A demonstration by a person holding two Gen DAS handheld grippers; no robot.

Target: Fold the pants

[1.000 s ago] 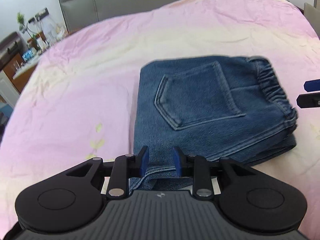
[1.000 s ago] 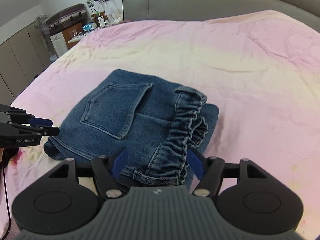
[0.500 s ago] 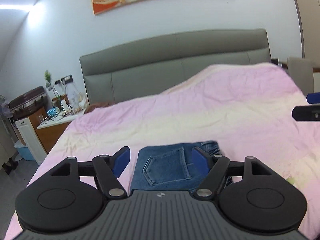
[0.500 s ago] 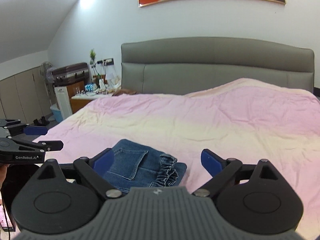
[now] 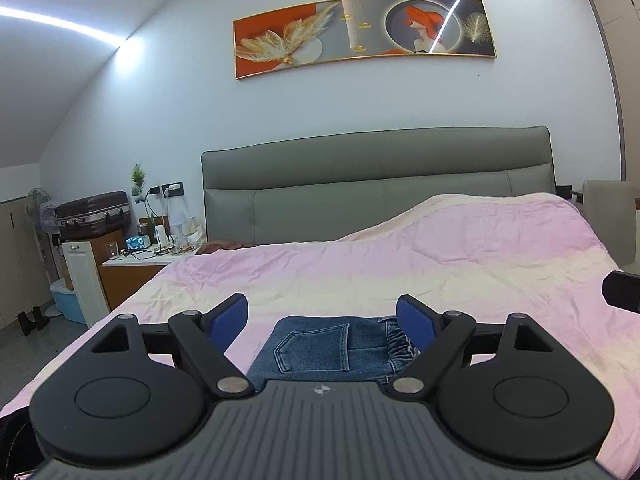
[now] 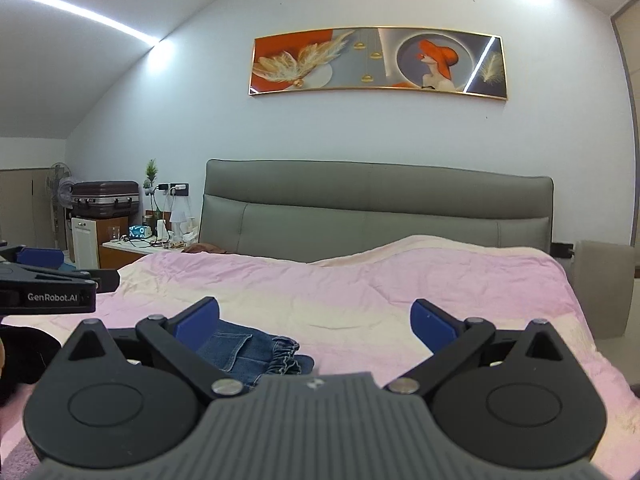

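The blue denim pants (image 5: pixel 320 350) lie folded into a small flat stack on the pink bedspread (image 5: pixel 420 268), back pocket up and elastic waistband to the right. They also show in the right wrist view (image 6: pixel 244 354). My left gripper (image 5: pixel 322 314) is open and empty, raised above and behind the stack, apart from it. My right gripper (image 6: pixel 316 318) is open wide and empty, to the right of the pants, also apart. The left gripper's side shows at the left edge of the right wrist view (image 6: pixel 48 284).
A grey padded headboard (image 5: pixel 376 184) backs the bed. A nightstand (image 5: pixel 136 268) with small items, a suitcase (image 5: pixel 94 212) and a fan (image 5: pixel 38 208) stand at the left. A grey chair (image 5: pixel 608 220) stands at the bed's right. A painting (image 5: pixel 364 36) hangs on the wall.
Both grippers have let go of the pants, opened wider and drawn back and up, tilting to look across the bed. The folded pants stay where they lay.
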